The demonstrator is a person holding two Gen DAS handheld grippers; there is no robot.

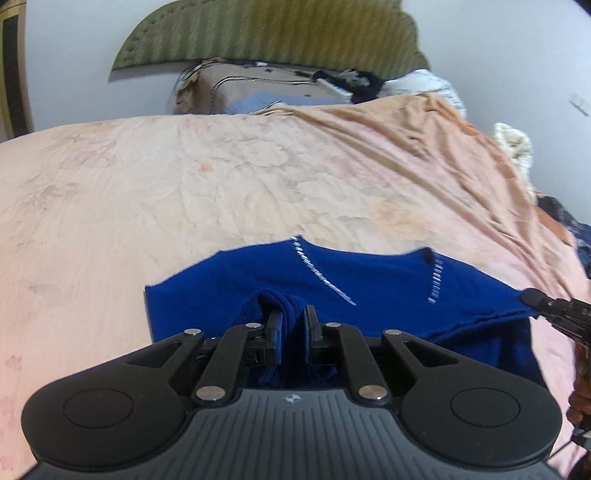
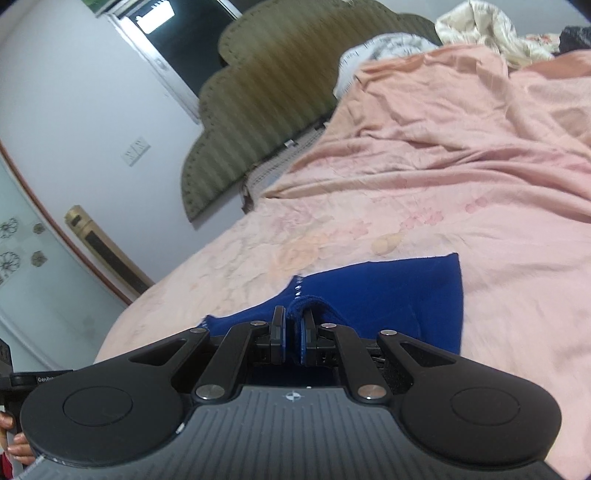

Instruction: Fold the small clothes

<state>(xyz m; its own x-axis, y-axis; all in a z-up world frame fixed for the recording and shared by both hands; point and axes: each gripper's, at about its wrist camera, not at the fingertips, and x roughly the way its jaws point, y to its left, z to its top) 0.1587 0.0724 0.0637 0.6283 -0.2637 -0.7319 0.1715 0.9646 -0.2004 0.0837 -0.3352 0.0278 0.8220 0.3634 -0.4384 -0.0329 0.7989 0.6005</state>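
A small royal-blue garment [image 1: 369, 291] with silver trim lines lies on the pink bedsheet [image 1: 184, 184]. My left gripper [image 1: 292, 325] is shut on a bunched fold of its near edge. My right gripper [image 2: 293, 325] is shut on another edge of the same blue garment [image 2: 388, 295], pinching a raised fold near the silver trim. The right gripper also shows in the left wrist view [image 1: 532, 299], at the garment's right edge. The part of the cloth under both gripper bodies is hidden.
An olive padded headboard [image 1: 273, 33] stands at the back. A cardboard box [image 1: 258, 92] and dark items sit near it. Crumpled pale bedding [image 2: 487, 29] is piled at the far right. A wall, window and gold unit [image 2: 107, 251] lie to the left.
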